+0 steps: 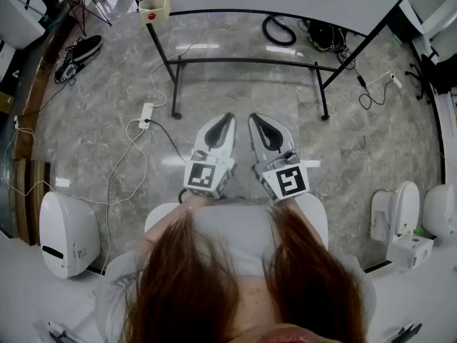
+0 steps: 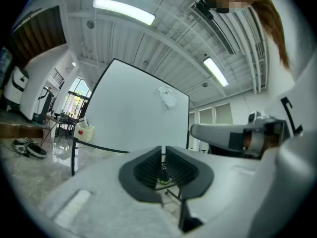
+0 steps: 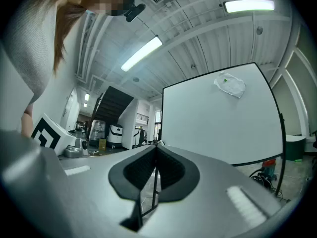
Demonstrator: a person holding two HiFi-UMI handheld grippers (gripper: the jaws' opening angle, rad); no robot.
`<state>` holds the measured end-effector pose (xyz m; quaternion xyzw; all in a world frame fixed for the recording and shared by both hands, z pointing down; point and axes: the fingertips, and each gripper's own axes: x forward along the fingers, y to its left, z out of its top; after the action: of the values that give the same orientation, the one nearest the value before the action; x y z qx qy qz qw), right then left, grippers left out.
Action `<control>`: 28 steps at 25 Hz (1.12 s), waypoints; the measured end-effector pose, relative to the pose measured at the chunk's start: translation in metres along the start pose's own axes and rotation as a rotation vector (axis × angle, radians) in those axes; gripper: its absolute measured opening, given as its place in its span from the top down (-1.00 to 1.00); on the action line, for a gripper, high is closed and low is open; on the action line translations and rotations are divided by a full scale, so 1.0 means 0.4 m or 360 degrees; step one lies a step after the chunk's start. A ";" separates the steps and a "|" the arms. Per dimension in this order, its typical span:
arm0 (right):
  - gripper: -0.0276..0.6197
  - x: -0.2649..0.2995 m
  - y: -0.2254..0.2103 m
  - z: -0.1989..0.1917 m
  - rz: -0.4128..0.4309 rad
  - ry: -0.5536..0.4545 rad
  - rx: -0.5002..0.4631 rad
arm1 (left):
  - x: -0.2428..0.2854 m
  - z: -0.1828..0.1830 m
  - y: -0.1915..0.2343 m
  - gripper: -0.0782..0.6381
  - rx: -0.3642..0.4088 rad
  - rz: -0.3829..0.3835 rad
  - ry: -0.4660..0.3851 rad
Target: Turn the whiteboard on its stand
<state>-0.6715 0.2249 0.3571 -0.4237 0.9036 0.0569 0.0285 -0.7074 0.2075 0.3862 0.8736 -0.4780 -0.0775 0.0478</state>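
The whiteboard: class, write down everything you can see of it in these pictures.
The whiteboard is a large, plain white panel with a thin dark edge, blank apart from a crumpled white wad stuck near its top. It stands on a black tubular metal stand whose feet rest on the grey stone-look floor. A small cream box with a red dot sits at its left end. The left tool and right tool are short of it, not touching.

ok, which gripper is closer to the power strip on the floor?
Left. In the head view the left gripper hangs to the right of the power strip; the right gripper sits beyond it, further right.
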 end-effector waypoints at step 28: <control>0.93 -0.086 -0.168 -0.006 -0.0002 -0.0048 -0.0011 | 0.130 -0.041 -0.102 0.74 0.0042 0.0022 0.0031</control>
<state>-0.5978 0.2083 0.3578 -0.4234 0.9026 0.0663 0.0409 -0.6433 0.1858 0.3913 0.8715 -0.4846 -0.0625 0.0416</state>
